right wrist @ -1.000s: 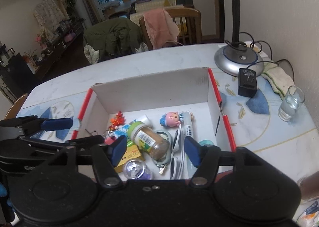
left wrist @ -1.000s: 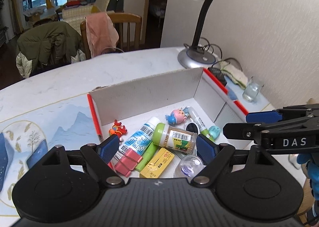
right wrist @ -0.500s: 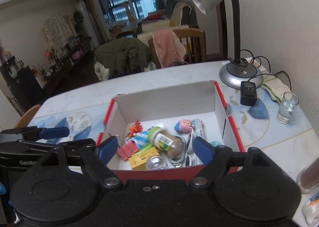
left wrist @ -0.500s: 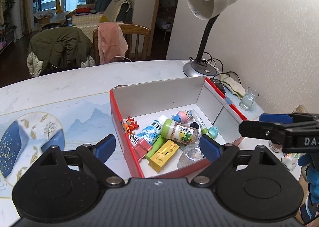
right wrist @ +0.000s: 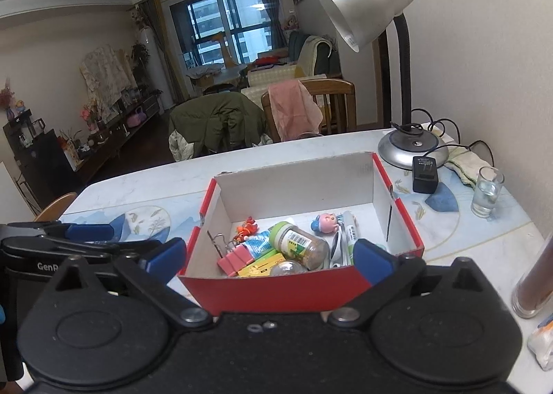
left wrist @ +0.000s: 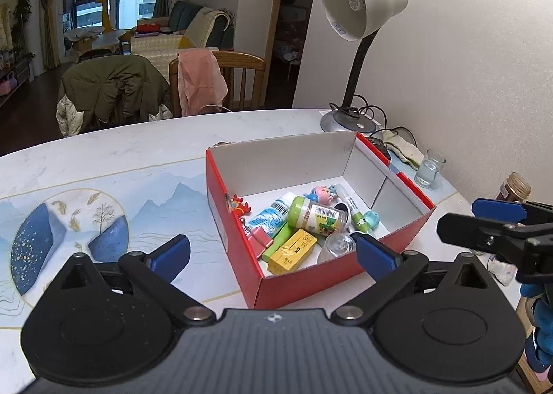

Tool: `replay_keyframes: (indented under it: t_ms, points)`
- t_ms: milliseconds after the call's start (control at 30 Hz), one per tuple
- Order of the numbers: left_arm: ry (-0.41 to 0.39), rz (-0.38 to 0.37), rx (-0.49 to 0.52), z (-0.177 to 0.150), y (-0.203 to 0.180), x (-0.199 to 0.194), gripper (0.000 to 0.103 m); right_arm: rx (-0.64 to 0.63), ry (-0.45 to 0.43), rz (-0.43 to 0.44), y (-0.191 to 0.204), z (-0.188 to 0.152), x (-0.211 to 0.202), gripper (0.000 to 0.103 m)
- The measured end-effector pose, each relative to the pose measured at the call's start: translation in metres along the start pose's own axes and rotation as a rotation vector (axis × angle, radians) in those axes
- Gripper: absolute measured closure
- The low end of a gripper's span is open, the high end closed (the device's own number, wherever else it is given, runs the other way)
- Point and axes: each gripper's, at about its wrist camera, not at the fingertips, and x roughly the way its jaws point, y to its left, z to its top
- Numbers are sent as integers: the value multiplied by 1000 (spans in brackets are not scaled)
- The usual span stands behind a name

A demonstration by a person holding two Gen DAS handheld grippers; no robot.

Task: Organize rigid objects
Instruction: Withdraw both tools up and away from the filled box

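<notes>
Hovering both tongs above the worktop (left wrist: 121, 159), near side of the red box (right wrist: 269, 287). Left tongs (left wrist: 273, 255) released, nothing between the pads; right tongs (right wrist: 269, 255) released too, empty. Box sits mid-worktop, lamp (right wrist: 411, 148) and glass (right wrist: 487, 193) far right of it. Inside, all piled at the near end: jar (left wrist: 318, 216) lying on its side on top of a tube (left wrist: 273, 214), yellow box (left wrist: 293, 250), pink clips (right wrist: 235, 259), pink toy (right wrist: 325, 223), marker (right wrist: 350, 226). My guess: contents look packed, the step is backing off or the next pick. If picking, I'd take the jar first, across its width, since it may roll; keep tongs off the box wall.
</notes>
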Motion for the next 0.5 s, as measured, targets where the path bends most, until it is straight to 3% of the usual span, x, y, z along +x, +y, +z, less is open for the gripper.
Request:
replay_keyframes:
  t_ms: [500]
  points:
    - [-47, -17, 13, -10, -6, -25, 0, 20, -16, -16, 8, -11, -13, 0]
